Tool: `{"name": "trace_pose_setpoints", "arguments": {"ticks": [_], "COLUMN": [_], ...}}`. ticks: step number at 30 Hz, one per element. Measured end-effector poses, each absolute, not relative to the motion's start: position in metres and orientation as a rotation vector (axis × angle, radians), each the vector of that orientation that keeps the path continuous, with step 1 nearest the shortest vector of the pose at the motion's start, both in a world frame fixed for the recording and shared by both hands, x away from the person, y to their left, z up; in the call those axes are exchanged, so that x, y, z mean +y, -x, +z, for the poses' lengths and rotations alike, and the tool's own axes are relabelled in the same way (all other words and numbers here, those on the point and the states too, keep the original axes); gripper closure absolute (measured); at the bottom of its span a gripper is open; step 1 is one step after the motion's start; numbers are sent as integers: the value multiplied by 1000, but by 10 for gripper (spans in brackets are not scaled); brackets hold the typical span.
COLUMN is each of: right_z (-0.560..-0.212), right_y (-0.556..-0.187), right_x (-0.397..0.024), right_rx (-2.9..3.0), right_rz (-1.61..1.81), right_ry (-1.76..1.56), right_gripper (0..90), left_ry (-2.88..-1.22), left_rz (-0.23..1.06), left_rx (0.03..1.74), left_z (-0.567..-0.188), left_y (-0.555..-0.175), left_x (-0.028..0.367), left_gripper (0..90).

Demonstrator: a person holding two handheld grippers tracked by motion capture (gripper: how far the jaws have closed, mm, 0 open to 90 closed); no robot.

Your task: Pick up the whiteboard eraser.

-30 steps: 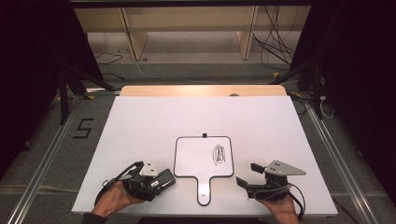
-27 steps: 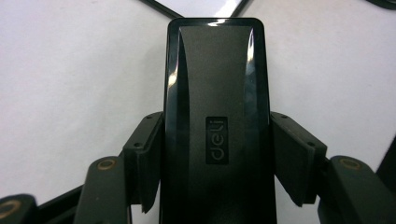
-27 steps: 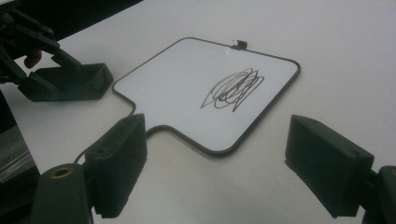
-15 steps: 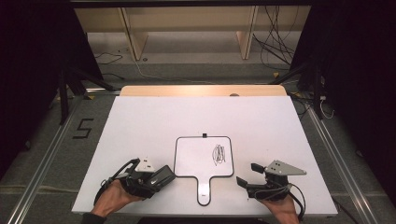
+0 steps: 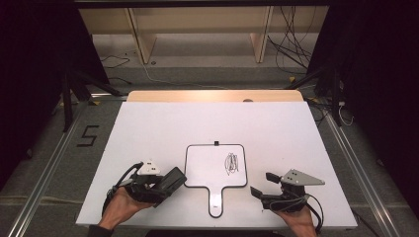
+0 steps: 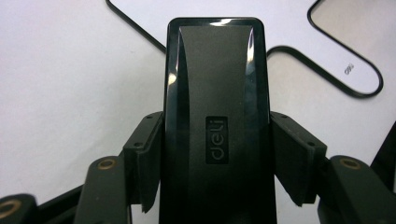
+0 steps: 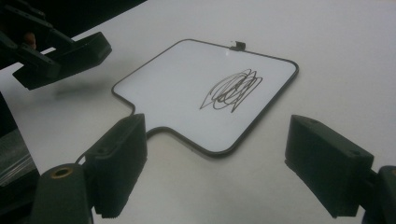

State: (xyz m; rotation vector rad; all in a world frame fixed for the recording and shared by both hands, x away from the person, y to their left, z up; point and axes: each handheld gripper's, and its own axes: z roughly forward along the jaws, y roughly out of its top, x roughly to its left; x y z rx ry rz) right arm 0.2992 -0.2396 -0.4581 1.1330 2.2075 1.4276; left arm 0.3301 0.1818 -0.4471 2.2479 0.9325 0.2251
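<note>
**Wiping the scribble off the whiteboard**

Starting state:
- Left gripper [image 5: 170, 181] clamped on a black eraser [image 6: 215, 116], pads pressed against both long sides. Held just off the left edge of the whiteboard [image 5: 205, 168], low over the table [image 5: 163, 128].
- Right gripper [image 5: 260, 185] with jaws standing apart, nothing between them. Placed to the right of the board's handle [image 5: 216, 202], pointed toward the board.
- Whiteboard lying flat near the front middle of the table, handle toward the person. Scribble [image 5: 230, 164] on the right half of the writing face.

Recommended procedure, judged from this layout:
1. Steady the board first. Bring the open right gripper onto the handle or the near right edge and press or pinch there; otherwise a likely slide of the light board under the wipe.
2. Carry the eraser across the left half to the scribble, with the wiping face flat against the surface, not on an edge.
3. Wipe with short overlapping strokes, with moderate downward pressure.
4. Keep the clamp firm throughout; a smooth glossy casing, likely to twist between the pads under side load.
5. Avoid the small clip [image 5: 216, 143] at the far edge.
</note>
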Motion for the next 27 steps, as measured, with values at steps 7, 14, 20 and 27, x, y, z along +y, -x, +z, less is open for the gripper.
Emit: {"name": "trace_pose_setpoints", "arguments": {"ticks": [7,14,20,27], "right_z": [-458,-458,-458,-458], "right_y": [-300,-300,-300,-301], "right_x": [-240,-242,-243,-244], "right_rx": [2205,2202,2197,2193], "right_rz": [1429,1434,1438,1441], "right_ry": [-1139,-1138,-1139,-1145], "right_gripper": [216,216,217,217], "left_ry": [-2215,-2190,-2169,-2166], "left_rz": [216,212,204,207], "left_rx": [955,963,972,971], "left_z": [-442,-438,-434,-431], "left_y": [-336,-344,-348,-353], "left_x": [175,167,161,156], "left_gripper": [401,401,400,401]}}
